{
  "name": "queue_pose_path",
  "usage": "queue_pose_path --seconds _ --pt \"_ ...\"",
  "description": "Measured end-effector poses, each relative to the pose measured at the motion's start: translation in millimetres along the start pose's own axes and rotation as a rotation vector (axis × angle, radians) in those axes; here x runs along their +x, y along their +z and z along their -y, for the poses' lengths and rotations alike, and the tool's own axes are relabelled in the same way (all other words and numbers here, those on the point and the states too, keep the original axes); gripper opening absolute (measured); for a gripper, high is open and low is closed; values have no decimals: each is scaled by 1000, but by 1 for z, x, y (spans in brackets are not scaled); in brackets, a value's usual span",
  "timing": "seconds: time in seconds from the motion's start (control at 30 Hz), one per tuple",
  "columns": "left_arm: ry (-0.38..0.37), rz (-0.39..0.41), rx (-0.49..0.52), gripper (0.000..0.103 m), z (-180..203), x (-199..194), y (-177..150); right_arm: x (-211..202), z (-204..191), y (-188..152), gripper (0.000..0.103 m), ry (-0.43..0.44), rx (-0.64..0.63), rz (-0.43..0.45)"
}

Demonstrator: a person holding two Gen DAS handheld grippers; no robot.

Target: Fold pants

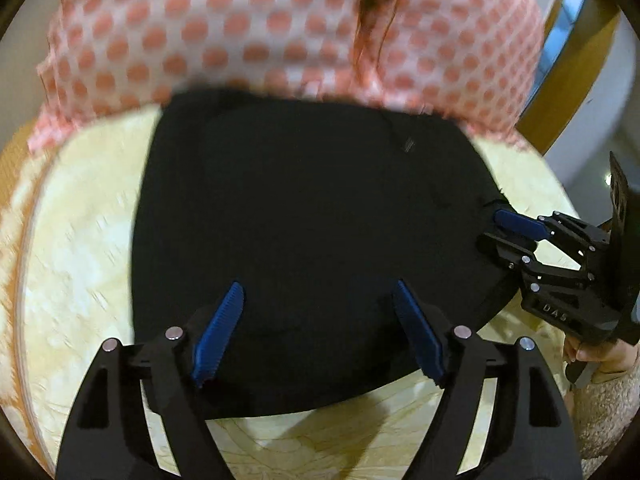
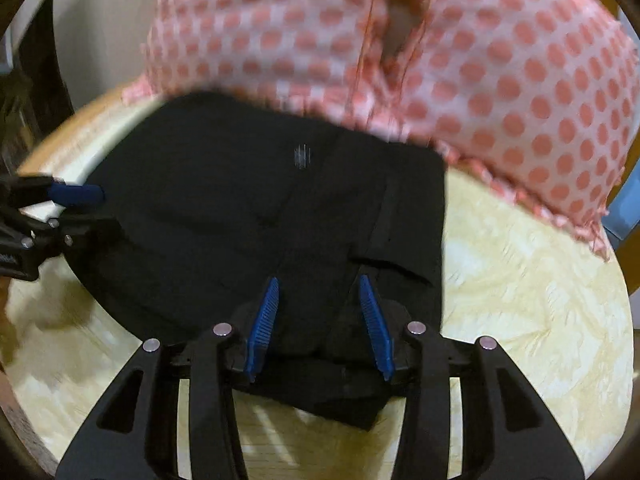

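Note:
The black pants (image 1: 304,232) lie folded into a compact block on a round cream table (image 1: 80,264). They also show in the right wrist view (image 2: 248,208). My left gripper (image 1: 318,292) is open, its blue pads spread wide over the near edge of the pants with nothing between them. My right gripper (image 2: 318,288) is open with its pads partly apart, hovering at a folded edge of the pants. It also shows in the left wrist view (image 1: 500,224) at the right edge of the pants. The left gripper appears in the right wrist view (image 2: 84,204) at the left edge.
The person's pink polka-dot shirt (image 1: 280,28) fills the far side, close against the table edge. A wooden chair frame (image 1: 576,76) stands at the back right. The table's cream top (image 2: 520,280) extends right of the pants.

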State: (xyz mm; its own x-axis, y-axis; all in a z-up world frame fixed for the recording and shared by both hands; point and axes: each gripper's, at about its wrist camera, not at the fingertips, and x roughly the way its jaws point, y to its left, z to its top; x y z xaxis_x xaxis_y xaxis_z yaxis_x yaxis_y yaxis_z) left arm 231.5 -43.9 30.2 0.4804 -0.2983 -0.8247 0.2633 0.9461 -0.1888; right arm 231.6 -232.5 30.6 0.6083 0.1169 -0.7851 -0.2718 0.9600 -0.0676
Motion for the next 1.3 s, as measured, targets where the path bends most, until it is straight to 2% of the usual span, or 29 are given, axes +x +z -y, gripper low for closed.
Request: queue_pose_path --seconds 0.03,0.13,0.17,0.27,0.3,0.37,0.47,0.57,0.63,0.77,0.93,1.13,1.3 --pt "1 26 13 81 -1 0 -4 0 0 -2 45 0 14 12" --pt "-16 23 14 92 2 5 -6 0 2 -3 46 2 43 6" --pt "-36 25 9 99 1 7 -5 0 1 -4 46 -1 50 10" --pt "-32 38 -9 101 2 8 -5 -4 1 -6 48 -3 78 24" --pt "-20 43 -16 101 3 5 -7 -8 3 -8 50 4 109 35" --pt "2 73 -28 101 4 -7 -13 -20 11 -11 74 18 173 69" --pt "85 142 -16 101 6 -31 -30 -45 11 -21 91 0 219 133" --pt "125 181 -33 101 3 -52 -49 -60 7 -35 95 0 257 147" --pt "144 184 -61 101 0 -59 -65 -61 5 -44 98 1 292 121" --pt "192 166 -86 101 -3 -58 -87 -59 -3 -60 98 2 340 70" --pt "229 156 -74 101 2 -56 -105 -56 -19 -73 98 -46 319 43" --pt "264 164 -47 101 8 -54 -110 -54 -32 -82 98 -82 287 31" --pt "281 146 -50 101 8 -47 -112 -52 -41 -88 98 -70 281 17"
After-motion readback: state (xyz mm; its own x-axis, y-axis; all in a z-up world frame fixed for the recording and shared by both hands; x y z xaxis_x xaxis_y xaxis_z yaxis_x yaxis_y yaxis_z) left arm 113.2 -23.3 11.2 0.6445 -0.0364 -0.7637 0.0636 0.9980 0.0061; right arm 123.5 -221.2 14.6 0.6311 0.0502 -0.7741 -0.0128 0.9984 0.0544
